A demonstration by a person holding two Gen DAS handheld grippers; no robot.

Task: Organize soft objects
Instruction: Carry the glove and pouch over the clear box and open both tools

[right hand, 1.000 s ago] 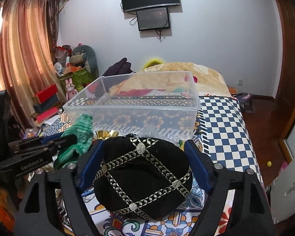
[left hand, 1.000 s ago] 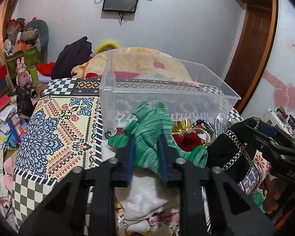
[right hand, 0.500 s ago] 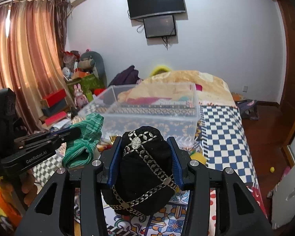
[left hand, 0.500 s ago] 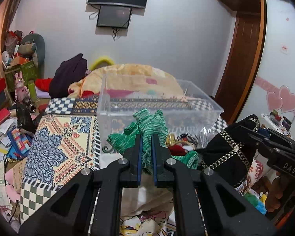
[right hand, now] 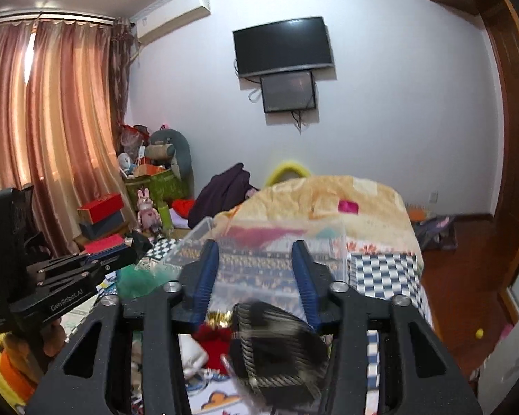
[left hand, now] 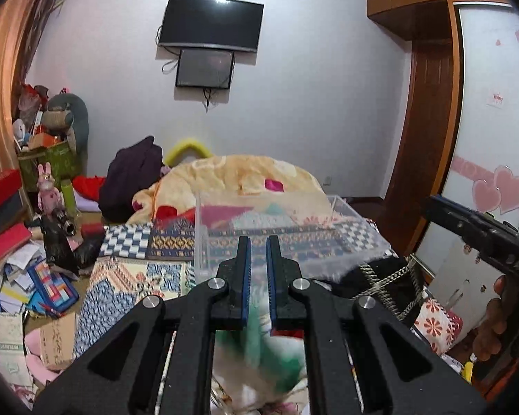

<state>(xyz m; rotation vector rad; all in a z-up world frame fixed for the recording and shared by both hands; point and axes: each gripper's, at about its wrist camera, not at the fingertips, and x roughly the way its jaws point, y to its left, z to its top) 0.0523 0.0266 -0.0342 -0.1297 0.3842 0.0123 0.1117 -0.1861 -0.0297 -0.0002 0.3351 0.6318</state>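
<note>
While both grippers lift their picks off the bed (left hand: pixel 131 276), the step is carry-to-bin. Left gripper (left hand: pixel 258 269) is pinched tight on the green knit piece (left hand: pixel 259 342), which hangs blurred below the jaws. Clear plastic bin (left hand: pixel 276 238) sits just ahead, apparently empty (only bedspread pattern shows through). Right gripper (right hand: pixel 256 283) has just been closing and clamps the black gold-trimmed pouch (right hand: pixel 280 349), low between its jaws. Next: move both over the rim, then release.
</note>
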